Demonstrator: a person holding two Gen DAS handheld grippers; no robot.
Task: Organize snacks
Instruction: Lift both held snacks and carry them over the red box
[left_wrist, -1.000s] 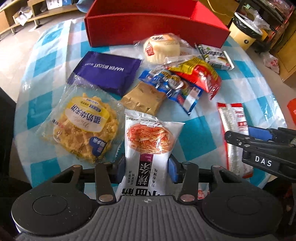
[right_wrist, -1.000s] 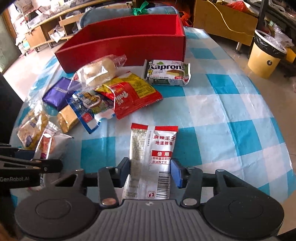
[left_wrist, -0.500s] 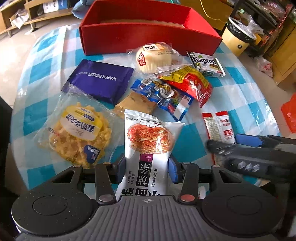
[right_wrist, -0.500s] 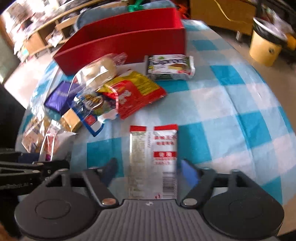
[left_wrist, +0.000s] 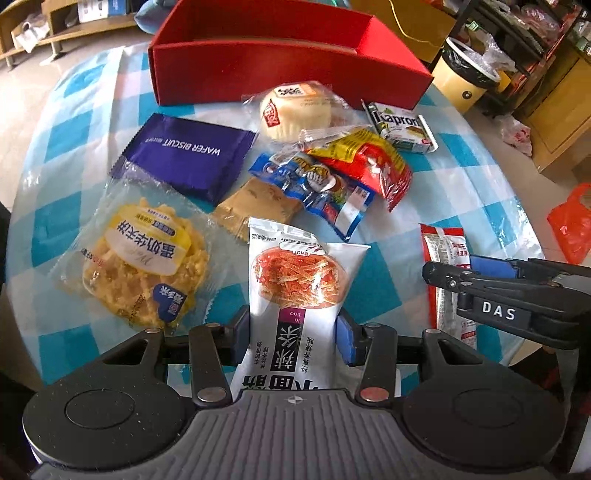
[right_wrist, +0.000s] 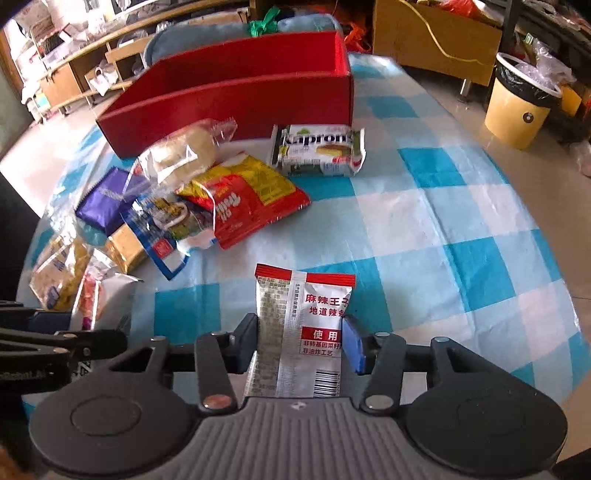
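Note:
My left gripper (left_wrist: 293, 332) is shut on a white snack bag (left_wrist: 299, 280) with an orange picture, its pads pressing both sides low down. My right gripper (right_wrist: 299, 341) has its jaws closing on a silver-and-red packet (right_wrist: 303, 314), and both pads touch the packet's edges. In the left wrist view that packet (left_wrist: 443, 251) lies at the right, under the right gripper's fingers (left_wrist: 443, 273). A long red box (left_wrist: 258, 70) stands open at the far side of the checked table; from the right wrist it (right_wrist: 229, 99) looks empty.
Between grippers and box lie a purple wafer pack (left_wrist: 188, 155), a yellow pastry bag (left_wrist: 144, 269), a wrapped bun (left_wrist: 295, 110), a Kapron cake pack (right_wrist: 317, 147), a red-yellow bag (right_wrist: 251, 206), a blue packet (left_wrist: 317, 188) and a tan packet (left_wrist: 258, 206). A yellow bin (right_wrist: 517, 107) stands beyond the table's right edge.
The right gripper's jaws spread wide off the silver-and-red packet, then came back in onto it. The left gripper kept its hold on the white bag.

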